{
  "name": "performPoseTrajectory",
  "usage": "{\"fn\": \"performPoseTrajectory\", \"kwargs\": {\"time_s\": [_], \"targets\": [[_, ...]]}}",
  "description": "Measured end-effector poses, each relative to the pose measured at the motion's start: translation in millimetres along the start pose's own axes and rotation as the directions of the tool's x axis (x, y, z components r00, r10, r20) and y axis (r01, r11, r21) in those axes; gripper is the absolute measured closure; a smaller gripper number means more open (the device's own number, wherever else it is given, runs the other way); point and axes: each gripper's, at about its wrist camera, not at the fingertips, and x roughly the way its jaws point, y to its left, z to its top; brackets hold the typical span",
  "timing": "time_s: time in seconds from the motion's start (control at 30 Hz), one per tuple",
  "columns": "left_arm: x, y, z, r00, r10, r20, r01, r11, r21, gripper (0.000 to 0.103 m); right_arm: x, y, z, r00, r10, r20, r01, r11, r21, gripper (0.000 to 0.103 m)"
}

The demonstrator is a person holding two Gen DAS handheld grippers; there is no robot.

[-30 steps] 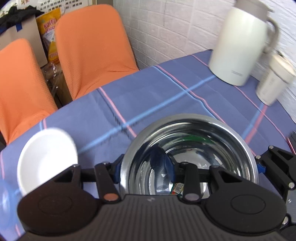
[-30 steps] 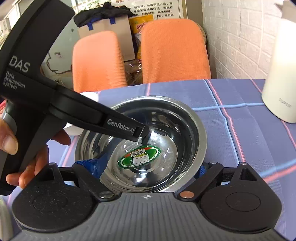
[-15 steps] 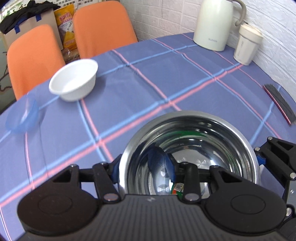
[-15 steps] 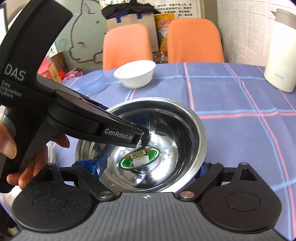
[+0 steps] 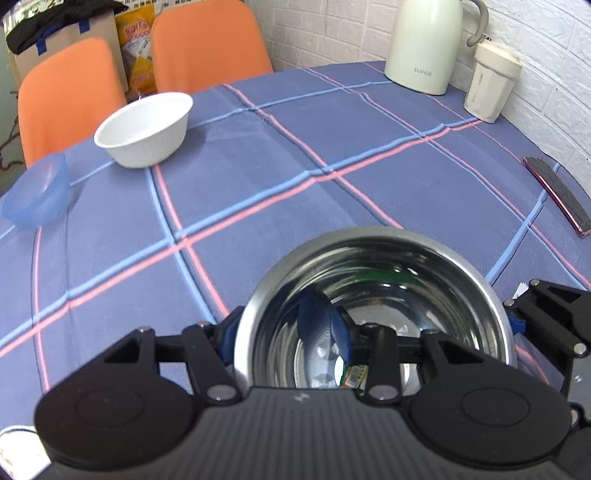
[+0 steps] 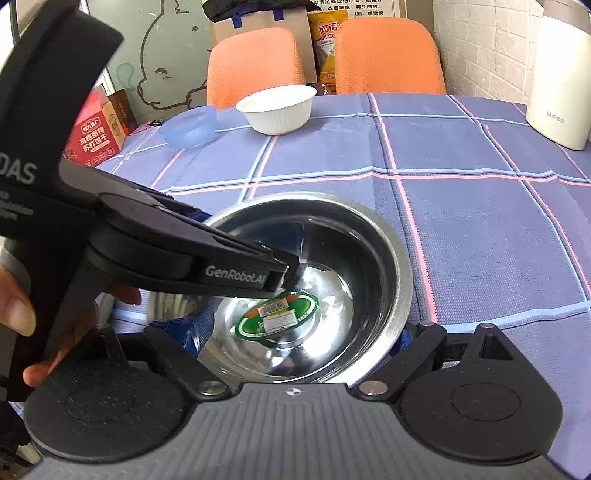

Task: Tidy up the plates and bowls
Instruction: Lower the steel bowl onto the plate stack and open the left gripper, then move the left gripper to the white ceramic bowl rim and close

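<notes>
Both hand-held grippers, left (image 5: pixel 288 332) and right (image 6: pixel 295 339), are clamped on the steel bowl (image 5: pixel 373 295) at the near tabletop (image 5: pixel 332 155), while white bowl (image 5: pixel 146 127) and blue bowl (image 5: pixel 35 195) far left remain ungathered.

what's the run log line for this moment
phase: carrying steel bowl | left claw: clamped on rim | right claw: clamped on rim | white bowl, blue bowl: on table, apart

White brick wall (image 5: pixel 546 40) at right; two orange chairs (image 6: pixel 388 55) behind table with blue plaid tablecloth (image 5: pixel 258 177); cardboard box (image 6: pixel 258 18) beyond.
</notes>
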Motion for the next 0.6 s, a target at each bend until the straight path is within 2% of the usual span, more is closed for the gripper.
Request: {"fn": "performPoseTrajectory", "kwargs": {"time_s": [0.03,0.17,0.23,0.3,0.43,0.6], "targets": [[-2,1,0,1.0,0.002,0.003,-0.002,1.0,-0.004,0.037,1,-1,0,1.0,-0.003,-0.007,0.003,1.0,0.002,0.024],[-18,9,-3,0.999,0.023,0.038,-0.022,1.0,-0.018,0.035,-10,-8,-7,1.0,0.003,-0.01,-0.003,1.0,0.011,0.024],[-32,17,-6,0.997,0.029,0.066,-0.027,0.999,-0.03,0.019,-21,-16,-11,1.0,-0.007,0.004,0.007,0.999,0.036,0.024],[-44,26,-10,0.994,0.041,0.099,-0.037,0.999,-0.038,0.009,-41,-26,-17,0.999,-0.015,0.038,0.012,0.998,0.068,0.024],[-60,47,-13,0.988,0.095,0.124,-0.087,0.994,-0.065,0.009,-68,-43,-18,0.994,-0.045,0.1,0.033,0.992,0.124,0.024],[-72,85,-6,0.982,0.134,0.13,-0.114,0.982,-0.153,0.008,-68,-48,3,0.99,-0.051,0.133,0.034,0.991,0.129,0.024]]}}
